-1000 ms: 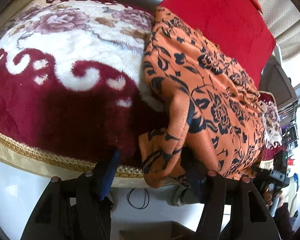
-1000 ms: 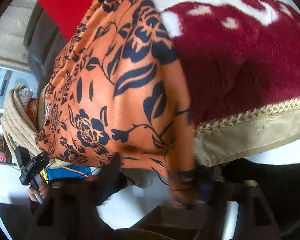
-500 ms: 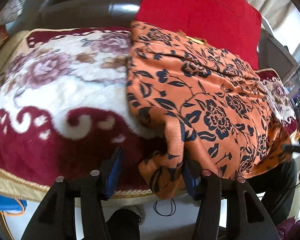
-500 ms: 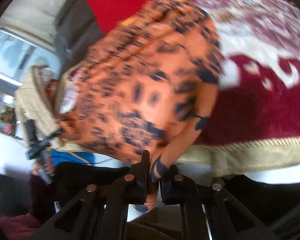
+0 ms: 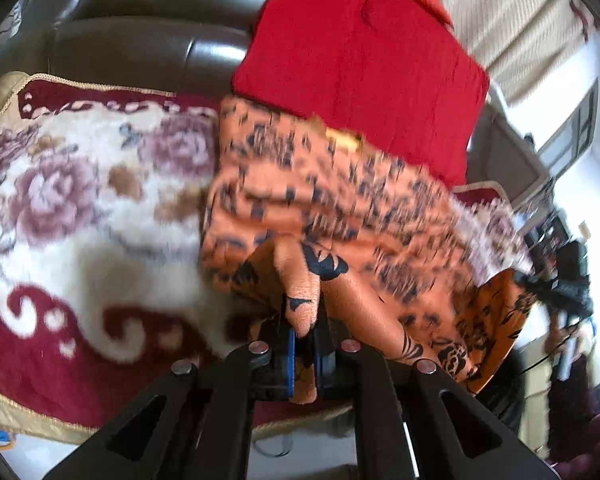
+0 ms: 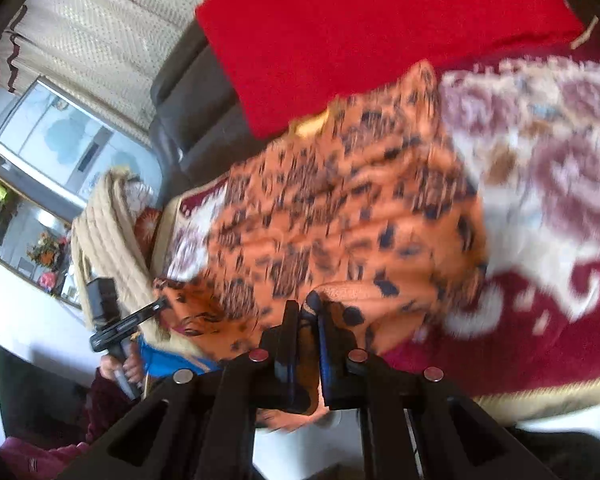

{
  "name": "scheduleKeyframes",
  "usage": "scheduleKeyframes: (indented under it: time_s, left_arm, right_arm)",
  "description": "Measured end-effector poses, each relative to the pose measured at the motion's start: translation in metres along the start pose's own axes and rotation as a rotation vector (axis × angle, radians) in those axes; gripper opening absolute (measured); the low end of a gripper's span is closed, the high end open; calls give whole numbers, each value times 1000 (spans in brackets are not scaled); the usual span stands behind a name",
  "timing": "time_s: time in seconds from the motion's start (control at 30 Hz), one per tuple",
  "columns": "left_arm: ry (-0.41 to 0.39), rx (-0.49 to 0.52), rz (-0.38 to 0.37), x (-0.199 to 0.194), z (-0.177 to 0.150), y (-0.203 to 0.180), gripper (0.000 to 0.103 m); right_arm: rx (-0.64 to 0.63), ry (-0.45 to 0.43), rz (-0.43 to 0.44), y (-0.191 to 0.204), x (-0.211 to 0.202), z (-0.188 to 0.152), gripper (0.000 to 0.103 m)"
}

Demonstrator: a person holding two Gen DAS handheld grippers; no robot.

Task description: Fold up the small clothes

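An orange garment with a dark floral print (image 5: 340, 208) lies on a plush red and cream blanket (image 5: 80, 208) over a sofa seat. My left gripper (image 5: 305, 336) is shut on the garment's near hem and lifts it off the blanket. My right gripper (image 6: 309, 320) is shut on another part of the same garment (image 6: 340, 208) at its near edge. The other gripper shows at the right edge of the left wrist view (image 5: 568, 280) and at the lower left of the right wrist view (image 6: 112, 320). Both views are blurred by motion.
A red cloth (image 5: 360, 60) leans on the dark leather sofa back (image 5: 140, 44) behind the garment. A beige quilted cover (image 6: 104, 232) drapes the sofa arm. The blanket's gold trim (image 6: 540, 396) marks the seat's front edge, with white floor below.
My left gripper has closed on the garment's hem; one second ago it was open around it. Both grippers have moved forward and up over the seat, carrying the near edge toward the sofa back.
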State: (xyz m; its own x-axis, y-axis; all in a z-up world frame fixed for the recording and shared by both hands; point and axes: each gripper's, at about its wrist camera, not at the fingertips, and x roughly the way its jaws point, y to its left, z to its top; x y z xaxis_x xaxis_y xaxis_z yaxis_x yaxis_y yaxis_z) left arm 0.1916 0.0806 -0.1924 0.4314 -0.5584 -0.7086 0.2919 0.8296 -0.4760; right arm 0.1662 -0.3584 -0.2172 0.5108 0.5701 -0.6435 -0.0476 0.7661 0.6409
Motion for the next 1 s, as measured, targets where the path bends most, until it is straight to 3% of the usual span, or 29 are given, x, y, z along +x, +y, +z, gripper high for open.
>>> scheduleKeyframes:
  time_s: [0.17, 0.37, 0.5, 0.67, 0.73, 0.8, 0.93, 1.0]
  left_arm:
    - [-46, -24, -25, 0, 60, 3, 7]
    - [-31, -89, -3, 40, 135, 16, 7]
    - [-30, -80, -22, 57, 138, 10, 7]
    - [-70, -76, -35, 45, 122, 7, 7]
    - [-82, -72, -21, 36, 115, 6, 7]
    - [-87, -62, -14, 29, 109, 4, 7]
    - [-104, -28, 6, 16, 97, -6, 7]
    - [-109, -20, 3, 10, 91, -11, 7]
  right_arm:
    - [25, -85, -32, -9, -13, 49, 10]
    - [108, -232, -43, -37, -26, 132, 10]
    - [67, -161, -85, -42, 0, 156, 14]
    - [-78, 59, -46, -9, 31, 98, 17]
    - [-79, 113, -51, -9, 38, 64, 33]
    - [-51, 151, -55, -11, 39, 32, 77]
    - [69, 157, -27, -30, 36, -38, 81]
    - [123, 202, -59, -40, 44, -68, 81]
